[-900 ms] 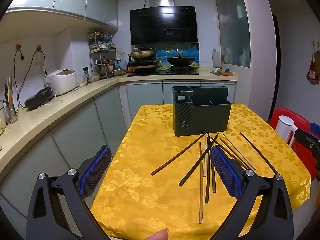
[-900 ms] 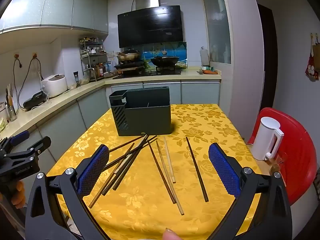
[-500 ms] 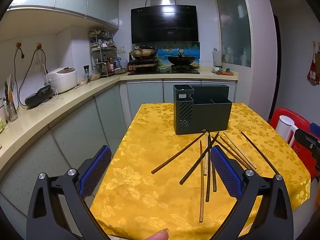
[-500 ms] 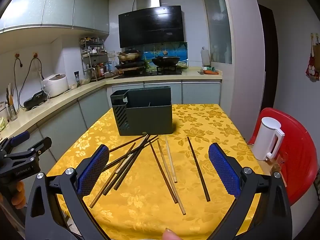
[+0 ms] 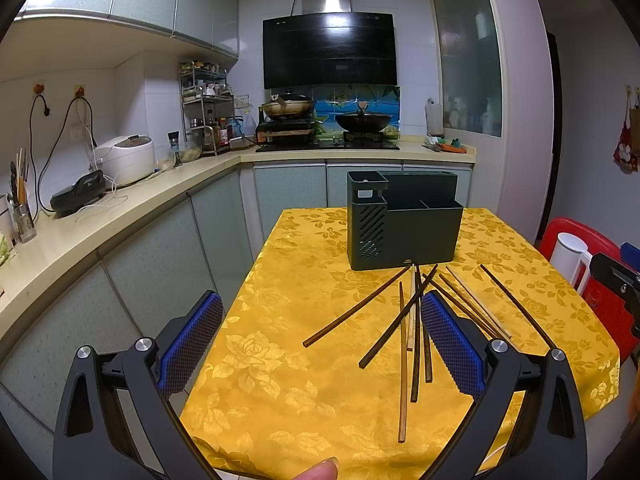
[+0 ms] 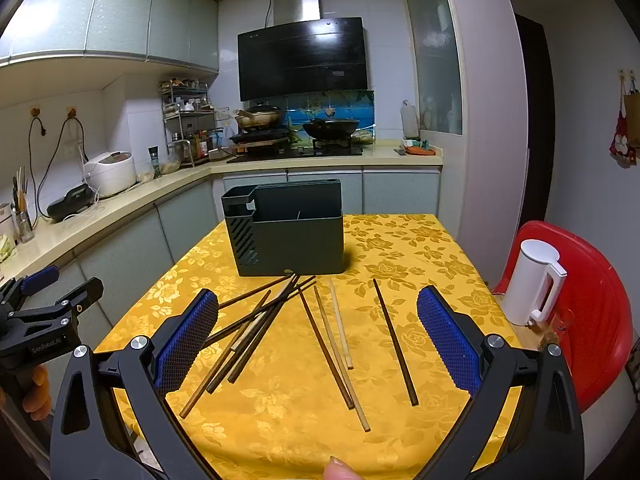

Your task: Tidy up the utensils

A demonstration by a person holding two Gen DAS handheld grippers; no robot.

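Several dark and light wooden chopsticks [image 5: 414,328] [image 6: 320,332] lie scattered on the yellow floral tablecloth [image 5: 300,320] [image 6: 404,248], fanning out from the foot of a dark green utensil holder [image 5: 400,224] [image 6: 286,226] with several compartments. My left gripper [image 5: 320,340] hovers open over the table's near left side with nothing between its blue pads. My right gripper [image 6: 318,336] is open above the chopsticks, also holding nothing. The left gripper also shows at the left edge of the right wrist view [image 6: 44,312].
A white kettle [image 6: 534,282] stands on a red chair [image 6: 596,320] right of the table. A kitchen counter [image 5: 100,220] with a rice cooker [image 5: 126,160] runs along the left; the stove with pans [image 5: 328,120] is at the back.
Both views have shifted only slightly; the holder and chopsticks look a touch closer. Both grippers stay open and nothing on the table has moved.
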